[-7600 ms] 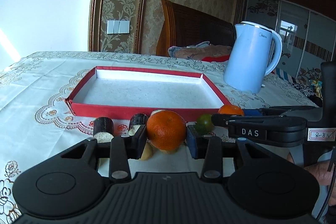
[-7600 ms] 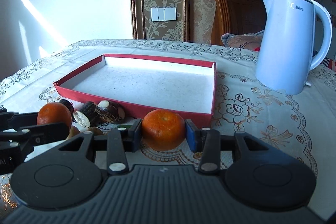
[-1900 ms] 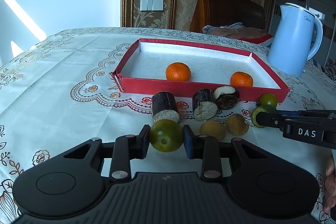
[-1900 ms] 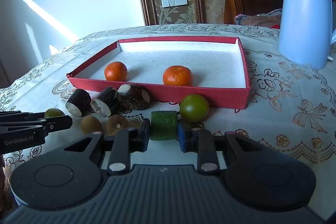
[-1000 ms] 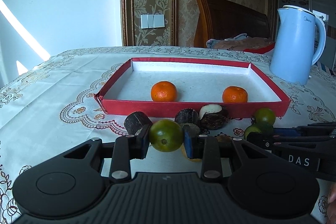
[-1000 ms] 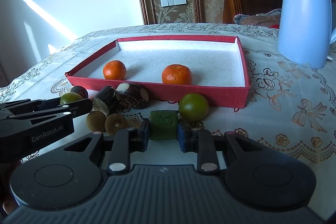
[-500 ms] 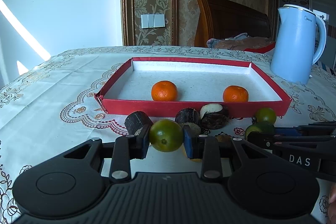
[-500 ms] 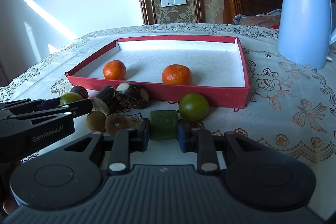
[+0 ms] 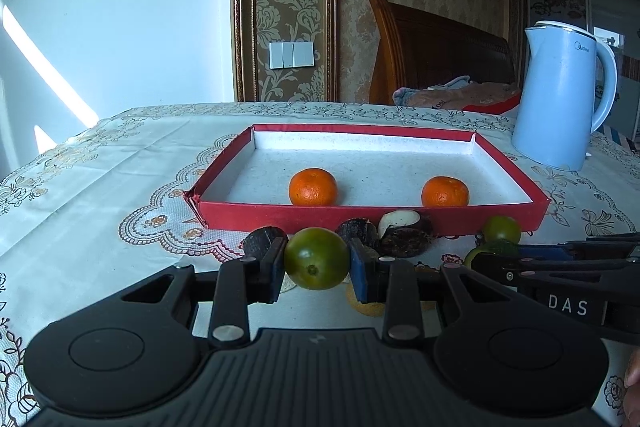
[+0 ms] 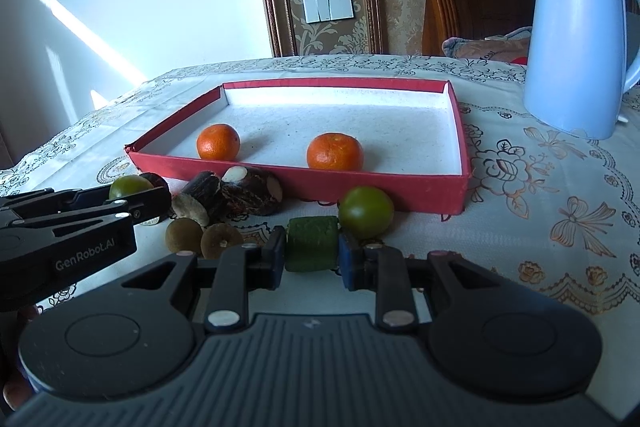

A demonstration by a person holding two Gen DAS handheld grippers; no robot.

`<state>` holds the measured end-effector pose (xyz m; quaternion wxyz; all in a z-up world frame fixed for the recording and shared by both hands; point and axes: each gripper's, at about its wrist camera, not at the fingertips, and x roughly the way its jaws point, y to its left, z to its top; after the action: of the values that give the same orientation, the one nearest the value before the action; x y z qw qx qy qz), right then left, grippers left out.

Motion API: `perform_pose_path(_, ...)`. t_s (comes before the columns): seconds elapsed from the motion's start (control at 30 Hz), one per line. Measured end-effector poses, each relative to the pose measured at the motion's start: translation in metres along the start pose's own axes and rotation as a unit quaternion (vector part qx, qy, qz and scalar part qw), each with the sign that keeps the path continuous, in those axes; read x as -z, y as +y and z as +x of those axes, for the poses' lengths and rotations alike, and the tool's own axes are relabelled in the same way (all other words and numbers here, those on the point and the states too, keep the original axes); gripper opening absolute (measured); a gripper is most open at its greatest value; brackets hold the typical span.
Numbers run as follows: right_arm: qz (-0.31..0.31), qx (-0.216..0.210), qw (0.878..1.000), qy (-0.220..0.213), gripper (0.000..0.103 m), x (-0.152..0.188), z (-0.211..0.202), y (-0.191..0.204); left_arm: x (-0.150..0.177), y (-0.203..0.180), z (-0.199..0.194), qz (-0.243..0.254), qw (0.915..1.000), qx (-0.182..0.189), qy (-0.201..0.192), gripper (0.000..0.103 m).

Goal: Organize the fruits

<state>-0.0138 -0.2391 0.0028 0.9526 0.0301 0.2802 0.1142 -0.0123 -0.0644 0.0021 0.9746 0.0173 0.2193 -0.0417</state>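
- The left gripper [image 9: 317,267], low in the middle of its view, is squeezed tight on a round green fruit [image 9: 316,258].
- The red tray [image 9: 320,217] sits just behind, with two oranges [image 9: 313,187] inside. Lift the fruit over the front wall, then let go low.
- The right gripper [image 10: 312,253] pinches a green block [image 10: 311,243] the same way; a second green fruit [image 10: 366,212] lies just behind it.

Pale blue kettle [image 9: 560,99] stands upright on surface [image 9: 100,163] at two o'clock. Wall switch plate [image 9: 291,54] and wooden headboard [image 9: 436,51] at twelve o'clock.
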Motion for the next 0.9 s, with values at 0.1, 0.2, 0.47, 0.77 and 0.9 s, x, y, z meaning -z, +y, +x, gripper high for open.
perform_pose_path(0.1,-0.001,-0.001,1.000,-0.002,0.026,-0.0001,-0.0005,-0.0002,-0.0003,-0.0016,-0.0013,0.003,1.0000,0.000,-0.004,0.032)
perform_pose_path(0.2,-0.003,-0.001,1.000,-0.005,0.026,0.0000,-0.0010,0.0000,-0.0005,-0.0010,-0.0016,0.002,1.0000,0.000,-0.004,0.032)
perform_pose_path(0.47,-0.006,0.001,1.000,-0.007,0.026,0.0006,-0.0018,0.0004,-0.0003,-0.0012,-0.0010,0.002,1.0000,0.000,-0.004,0.032)
perform_pose_path(0.77,-0.016,0.006,1.000,-0.015,0.026,0.0013,-0.0041,0.0037,0.0001,0.0008,-0.0004,-0.003,1.0000,0.005,-0.004,0.032)
perform_pose_path(0.9,-0.016,0.006,1.000,-0.016,0.026,0.0012,-0.0043,0.0037,0.0002,0.0024,-0.0002,-0.008,1.0000,0.005,-0.001,0.032)
